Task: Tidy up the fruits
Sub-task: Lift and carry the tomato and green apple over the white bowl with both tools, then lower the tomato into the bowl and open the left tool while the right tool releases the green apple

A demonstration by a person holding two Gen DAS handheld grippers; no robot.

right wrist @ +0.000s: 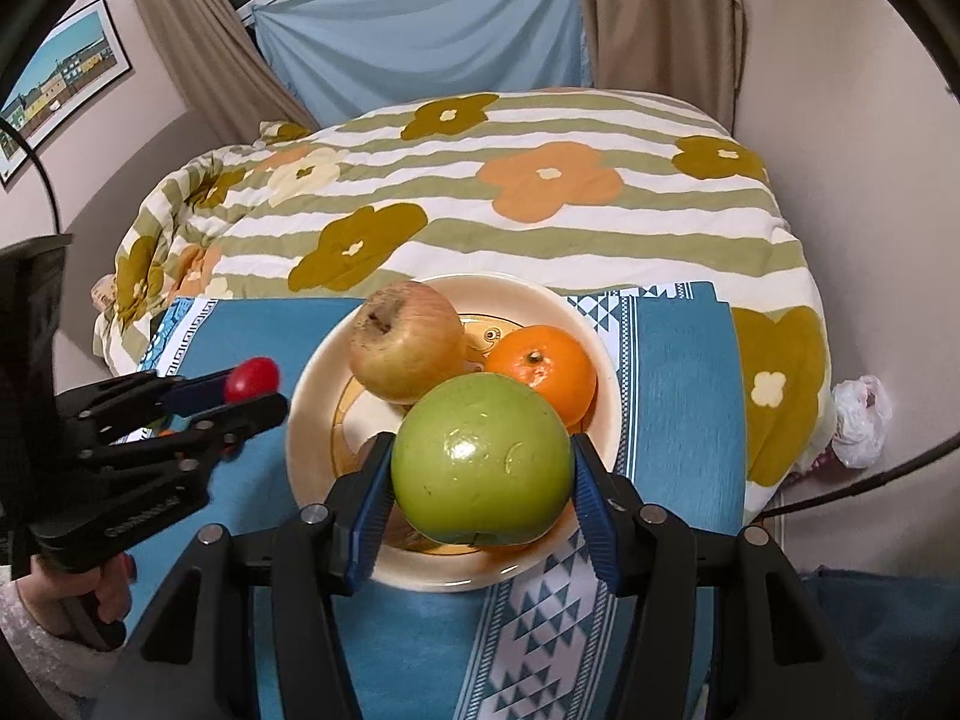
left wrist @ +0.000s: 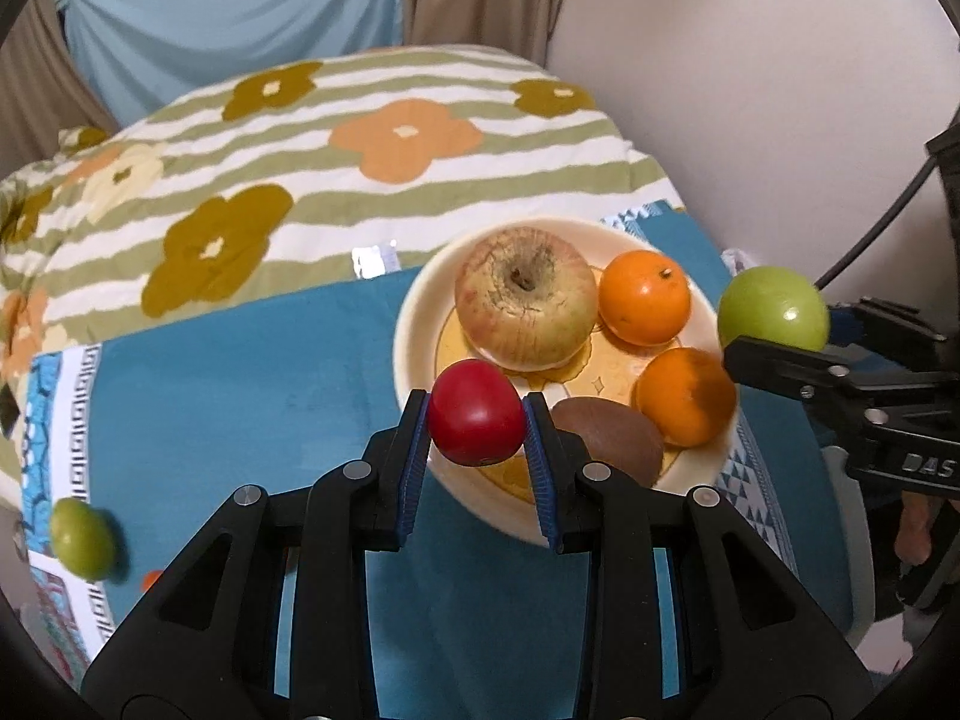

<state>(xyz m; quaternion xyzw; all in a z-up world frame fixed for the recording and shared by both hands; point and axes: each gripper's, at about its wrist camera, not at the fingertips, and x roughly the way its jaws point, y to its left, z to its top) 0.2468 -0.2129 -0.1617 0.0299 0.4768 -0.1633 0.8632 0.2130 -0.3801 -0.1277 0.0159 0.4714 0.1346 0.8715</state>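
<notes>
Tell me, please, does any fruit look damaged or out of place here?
Yes. The big apple in the bowl looks wrinkled and cracked around its stem pit. One small green fruit lies alone on the blue cloth, far from the bowl.

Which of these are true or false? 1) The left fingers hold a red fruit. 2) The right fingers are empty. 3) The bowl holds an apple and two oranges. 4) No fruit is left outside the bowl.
1) True: the left gripper is shut on the red fruit.
2) False: the right gripper clamps a green apple.
3) True: the bowl holds a wrinkled apple, two oranges and a brown fruit.
4) False: a small green fruit lies on the blue cloth.
</notes>
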